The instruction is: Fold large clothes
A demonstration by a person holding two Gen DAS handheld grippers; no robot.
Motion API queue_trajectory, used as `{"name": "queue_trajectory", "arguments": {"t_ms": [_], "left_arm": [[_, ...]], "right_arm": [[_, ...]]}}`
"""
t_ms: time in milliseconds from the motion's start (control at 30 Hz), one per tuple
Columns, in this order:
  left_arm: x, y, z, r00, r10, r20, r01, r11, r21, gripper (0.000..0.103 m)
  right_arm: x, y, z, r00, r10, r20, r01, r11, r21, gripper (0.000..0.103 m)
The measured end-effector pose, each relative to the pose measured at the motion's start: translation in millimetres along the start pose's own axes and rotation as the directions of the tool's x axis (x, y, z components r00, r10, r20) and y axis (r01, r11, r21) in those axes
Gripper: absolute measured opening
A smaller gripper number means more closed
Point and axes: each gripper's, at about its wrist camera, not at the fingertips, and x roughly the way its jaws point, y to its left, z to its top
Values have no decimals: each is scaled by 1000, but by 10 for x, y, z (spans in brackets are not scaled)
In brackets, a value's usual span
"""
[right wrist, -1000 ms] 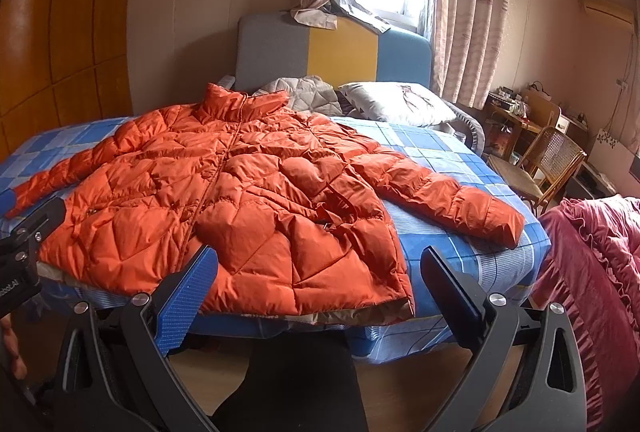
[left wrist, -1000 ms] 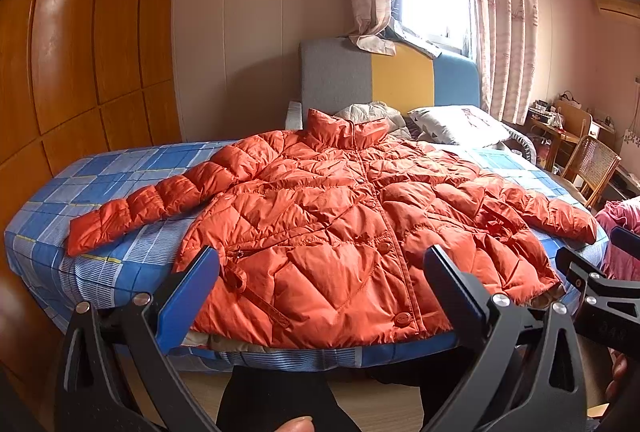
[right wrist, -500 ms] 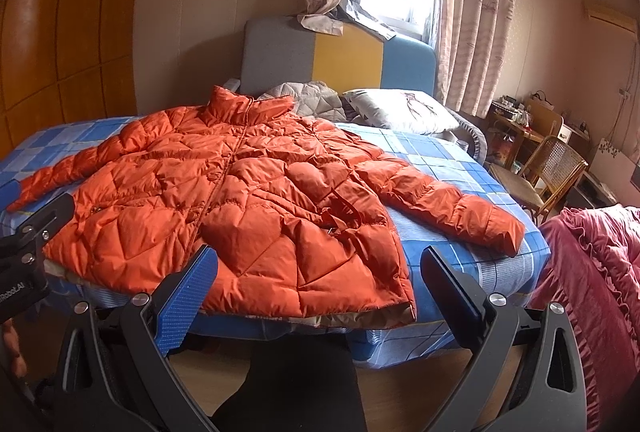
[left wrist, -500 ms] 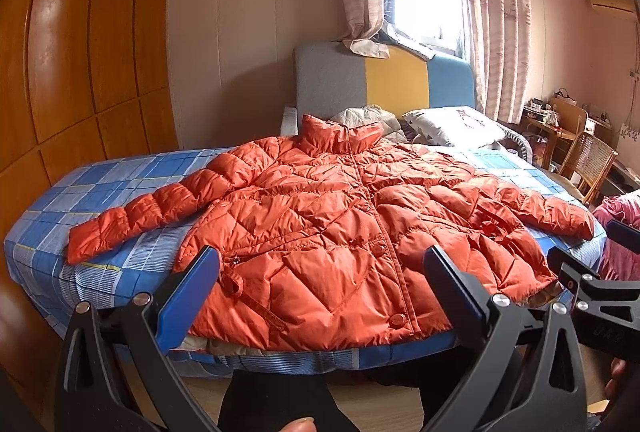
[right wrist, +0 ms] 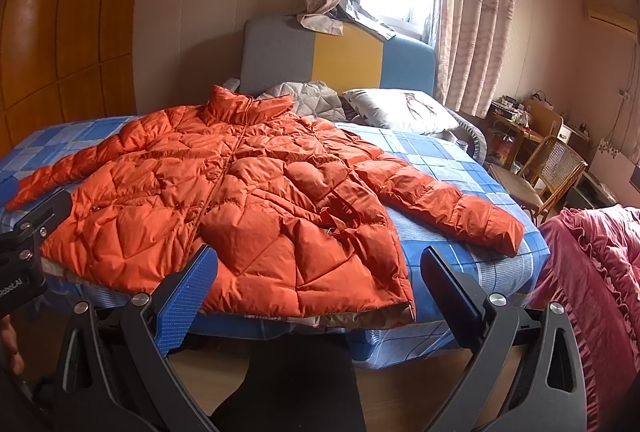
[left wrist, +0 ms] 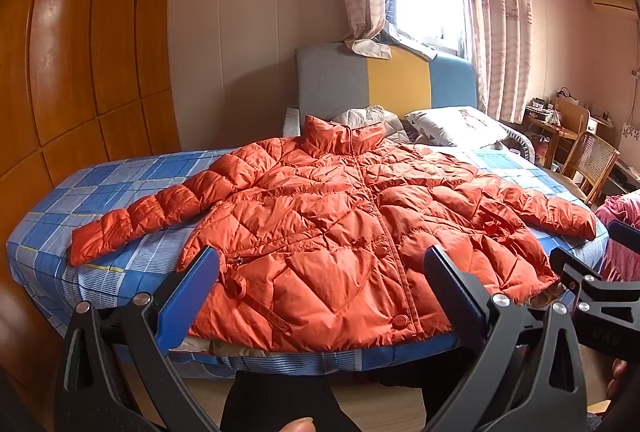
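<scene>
An orange quilted puffer jacket (left wrist: 340, 232) lies spread flat, front up, on a bed with a blue checked sheet (left wrist: 100, 187); both sleeves stretch outward and its hem hangs at the near bed edge. It also shows in the right wrist view (right wrist: 240, 203). My left gripper (left wrist: 320, 268) is open and empty, held in front of the hem, apart from it. My right gripper (right wrist: 316, 268) is open and empty, in front of the jacket's right hem corner. The right gripper's body shows at the right edge of the left wrist view (left wrist: 592, 292).
A headboard (left wrist: 384, 87) in grey, yellow and blue, a pillow (left wrist: 456, 123) and a grey quilt (right wrist: 304, 99) are at the far end. A wooden wardrobe (left wrist: 80, 51) stands left. A wicker chair (right wrist: 548, 171), a desk and a pink bedspread (right wrist: 592, 272) are at the right.
Both grippers have tilted and risen slightly, so the jacket sits lower in both views. The jacket has not moved. Both grippers stay open.
</scene>
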Motion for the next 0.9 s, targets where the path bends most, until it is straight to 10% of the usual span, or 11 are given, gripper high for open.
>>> {"name": "queue_trajectory", "arguments": {"t_ms": [900], "left_arm": [[579,455,-110,990,43,-132,-61,989,-134,101]], "right_arm": [[695,-651,-124,983,-61,-175,93,979,180,100]]}}
